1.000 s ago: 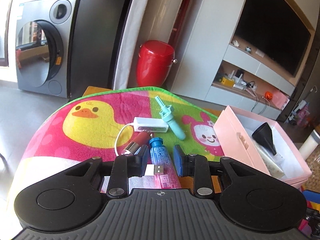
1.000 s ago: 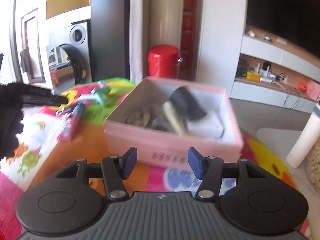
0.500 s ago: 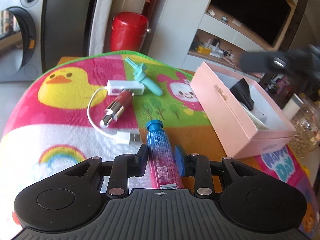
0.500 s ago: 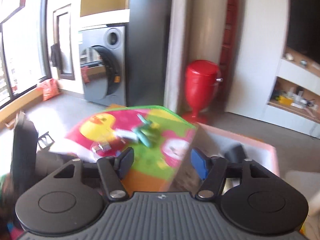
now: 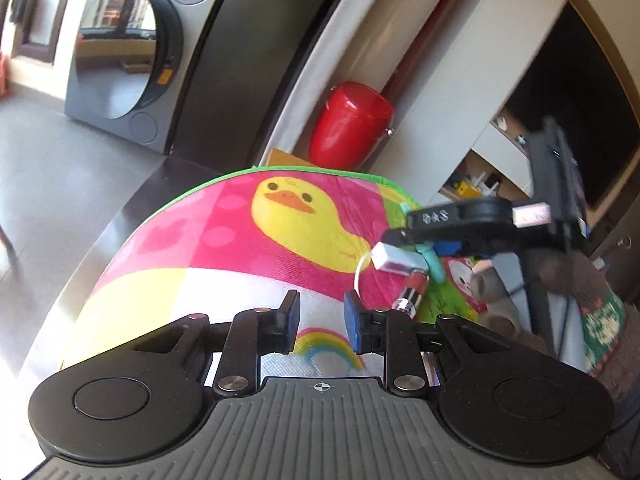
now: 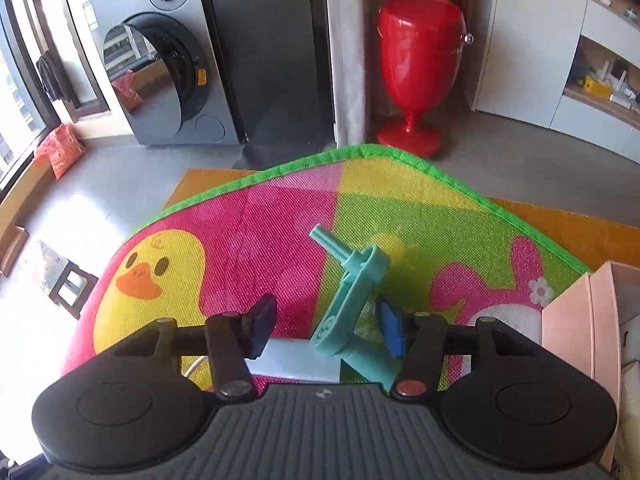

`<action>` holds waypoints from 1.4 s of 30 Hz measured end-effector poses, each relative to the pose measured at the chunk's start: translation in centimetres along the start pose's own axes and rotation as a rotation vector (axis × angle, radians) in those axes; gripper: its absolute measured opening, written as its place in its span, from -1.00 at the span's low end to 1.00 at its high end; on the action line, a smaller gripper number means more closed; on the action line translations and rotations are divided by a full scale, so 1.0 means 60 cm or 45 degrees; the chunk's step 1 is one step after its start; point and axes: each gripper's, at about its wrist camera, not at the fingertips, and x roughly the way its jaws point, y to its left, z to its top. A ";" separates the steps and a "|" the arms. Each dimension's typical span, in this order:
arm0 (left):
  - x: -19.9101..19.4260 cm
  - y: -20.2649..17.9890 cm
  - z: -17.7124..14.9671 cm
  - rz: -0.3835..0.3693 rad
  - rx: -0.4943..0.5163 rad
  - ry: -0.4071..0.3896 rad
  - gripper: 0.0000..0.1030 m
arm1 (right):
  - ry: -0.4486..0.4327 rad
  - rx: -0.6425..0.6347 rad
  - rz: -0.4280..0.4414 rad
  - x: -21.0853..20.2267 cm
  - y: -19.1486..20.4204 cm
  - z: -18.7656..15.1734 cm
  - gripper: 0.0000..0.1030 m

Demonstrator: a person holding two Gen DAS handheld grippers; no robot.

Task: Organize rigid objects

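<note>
Two handheld grippers work over a bright cartoon play mat (image 5: 224, 240) with a yellow duck, pink and green patches and a green hem, spread on an orange desk (image 6: 560, 224). From the left wrist view we see the left gripper (image 5: 320, 316) hovering above the mat's rainbow patch, its fingers released with nothing between them. Ahead and to its right, the right gripper (image 5: 440, 248) reaches in from the side, low over a small cluster of objects: a white rectangular plastic adapter (image 5: 396, 260) with a thin white cable, a red and silver lipstick tube (image 5: 412, 290), and a teal plastic tool with a crank-like handle (image 5: 434, 264).

From the right wrist view we see that teal tool (image 6: 348, 300) lying on the mat between the right gripper's (image 6: 328, 328) spread fingers, nearer the blue pad (image 6: 390, 332) on the right; the fingers have not clenched on it. The white adapter (image 6: 296, 356) lies just beneath. A pale pink cardboard box (image 6: 580, 320) stands at the right edge. Beyond the desk, a red goblet-shaped plastic bin (image 6: 420, 56) and a grey washing machine (image 6: 168, 52) stand on the floor.
</note>
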 end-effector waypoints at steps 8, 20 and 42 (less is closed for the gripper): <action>0.013 -0.038 -0.031 -0.114 0.062 0.110 -0.49 | 0.016 -0.276 0.108 -0.119 0.007 -0.144 -0.51; -0.039 -0.129 -0.086 -0.128 0.355 0.216 -0.49 | -0.210 -0.239 0.061 -0.313 -0.063 -0.318 -0.01; -0.009 -0.213 -0.153 -0.183 0.282 0.341 -0.49 | -0.253 -0.015 -0.198 -0.356 -0.200 -0.451 -0.63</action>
